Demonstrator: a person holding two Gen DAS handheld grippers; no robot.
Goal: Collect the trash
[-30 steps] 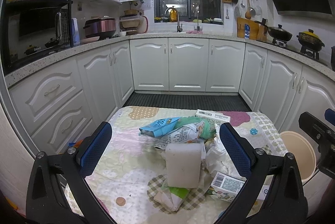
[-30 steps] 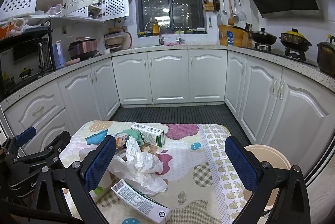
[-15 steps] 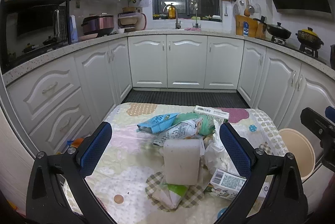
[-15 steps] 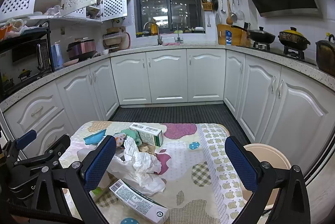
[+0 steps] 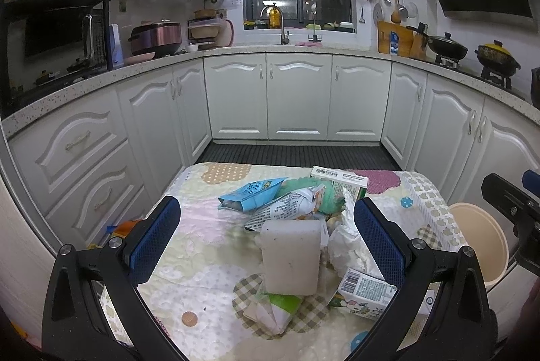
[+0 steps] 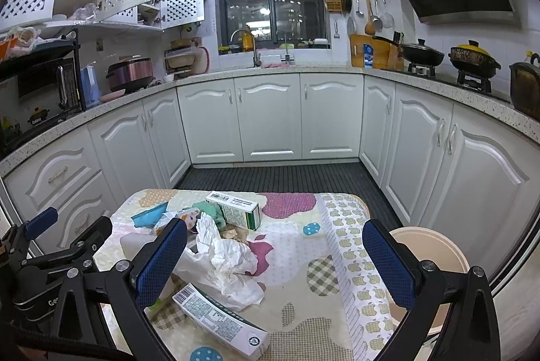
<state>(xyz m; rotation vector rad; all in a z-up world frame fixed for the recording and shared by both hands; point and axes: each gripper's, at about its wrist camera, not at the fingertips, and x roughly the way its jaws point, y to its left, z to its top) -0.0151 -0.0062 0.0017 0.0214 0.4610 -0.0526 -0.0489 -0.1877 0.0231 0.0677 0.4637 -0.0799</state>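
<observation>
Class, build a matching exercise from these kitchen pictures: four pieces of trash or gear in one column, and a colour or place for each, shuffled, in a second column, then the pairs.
Things
1. foam block
2. snack pouch
3. crumpled paper
4. bin

Descriptions
A. beige, on the floor right of the table
B. white, between the two cartons
C. blue, at the far left of the pile
D. pale grey, leaning on the pile

Pairs: 1-D, 2-C, 3-B, 4-A
</observation>
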